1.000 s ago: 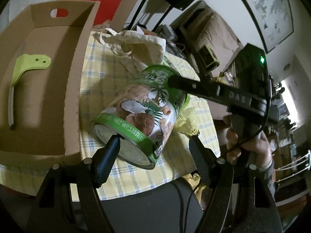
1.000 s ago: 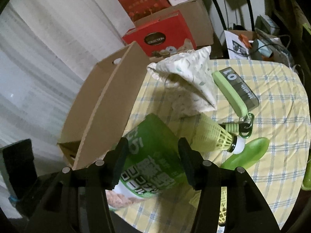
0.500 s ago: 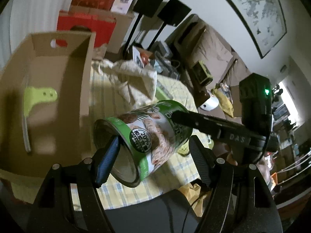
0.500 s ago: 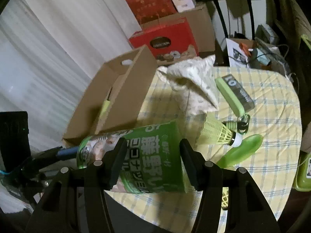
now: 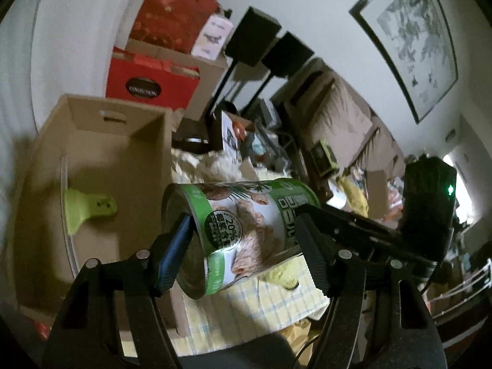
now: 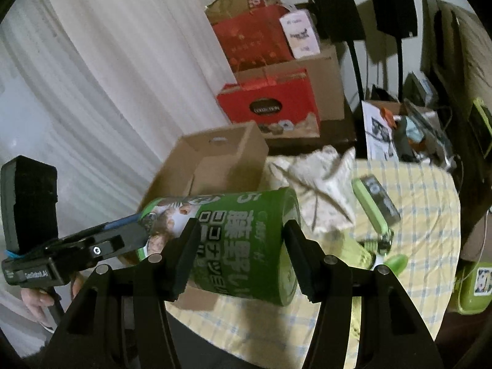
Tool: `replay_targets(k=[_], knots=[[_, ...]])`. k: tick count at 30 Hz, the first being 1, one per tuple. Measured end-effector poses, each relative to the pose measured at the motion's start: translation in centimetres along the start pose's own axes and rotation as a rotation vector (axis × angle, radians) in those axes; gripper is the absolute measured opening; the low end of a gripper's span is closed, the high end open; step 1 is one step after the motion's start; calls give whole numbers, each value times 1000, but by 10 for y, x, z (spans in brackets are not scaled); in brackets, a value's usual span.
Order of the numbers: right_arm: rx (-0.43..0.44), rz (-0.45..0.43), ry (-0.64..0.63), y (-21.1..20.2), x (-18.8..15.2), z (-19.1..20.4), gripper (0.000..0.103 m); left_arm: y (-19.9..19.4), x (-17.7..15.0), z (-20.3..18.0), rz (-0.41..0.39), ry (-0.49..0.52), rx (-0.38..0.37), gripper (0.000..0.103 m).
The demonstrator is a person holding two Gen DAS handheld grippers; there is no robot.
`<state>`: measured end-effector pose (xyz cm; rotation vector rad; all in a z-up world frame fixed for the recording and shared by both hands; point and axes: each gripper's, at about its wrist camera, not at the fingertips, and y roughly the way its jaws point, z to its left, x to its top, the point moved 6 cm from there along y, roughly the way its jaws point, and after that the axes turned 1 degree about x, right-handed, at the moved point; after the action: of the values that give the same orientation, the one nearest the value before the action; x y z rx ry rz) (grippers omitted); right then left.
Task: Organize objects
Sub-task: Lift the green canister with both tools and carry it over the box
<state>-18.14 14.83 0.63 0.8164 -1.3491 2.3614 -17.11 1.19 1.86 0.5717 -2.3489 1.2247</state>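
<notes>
Cardboard box stands open-topped at the far-left side of the desk, which wears a yellow check cloth; inside it lies a pale green flat tool. The can, green label with coconut print, is off the desk, lying on its side in the air just beside the box's near wall, carried between both claws. Left claw straddles one end, its blue pad against the rim on one side and its ribbed pad on the label on the other; jaws are closing slightly, can between them, clenched on it. Right claw grips the opposite end across the body, both pads pressed on the label. Judgement: a rigid metal cylinder, probably full and so fairly heavy for its size; walls stiff, will not crush, but the glossy label looks slippery and a round body can roll in flat pads. Best hold is across the body near each end, as now, kept level. Lowering over the box wall risks a knock on the cardboard edge. Smaller things left on the cloth: white cloth bag, green-edged case, green spoon-like piece
</notes>
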Motion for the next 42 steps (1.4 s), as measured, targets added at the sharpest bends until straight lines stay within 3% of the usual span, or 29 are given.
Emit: replay_targets(k=[7, 20, 35, 42], knots=[[1, -23, -44, 15, 38, 32, 59, -6, 40, 35, -20, -55, 53, 65], [44, 15, -53, 106, 70, 69, 59, 1, 100, 118, -42, -96, 201, 65], [32, 49, -51, 181, 85, 77, 59, 44, 117, 180, -3, -116, 268, 65], [-15, 91, -45, 216, 82, 63, 59, 74, 116, 202, 36, -122, 239, 65]])
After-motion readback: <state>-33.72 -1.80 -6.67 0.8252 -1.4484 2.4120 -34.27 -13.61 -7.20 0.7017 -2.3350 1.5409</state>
